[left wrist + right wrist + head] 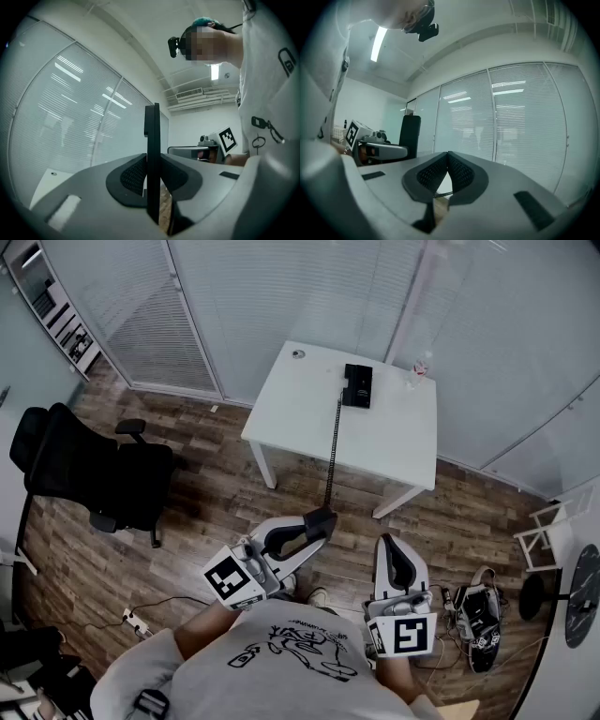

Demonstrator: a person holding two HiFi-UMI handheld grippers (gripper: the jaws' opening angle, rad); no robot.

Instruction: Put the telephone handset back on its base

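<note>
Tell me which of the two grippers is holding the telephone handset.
The left gripper: its jaws are shut on the black handset, whose cord runs to the base on the table. The right gripper is shut on nothing.

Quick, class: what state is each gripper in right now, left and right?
The left gripper is shut on the telephone handset.
The right gripper is shut, holding nothing.

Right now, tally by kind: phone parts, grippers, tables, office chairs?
Telephone base: 1
Handset: 1
Coiled cord: 1
Grippers: 2 (left gripper, right gripper)
White table: 1
Office chair: 1
Total: 7
</note>
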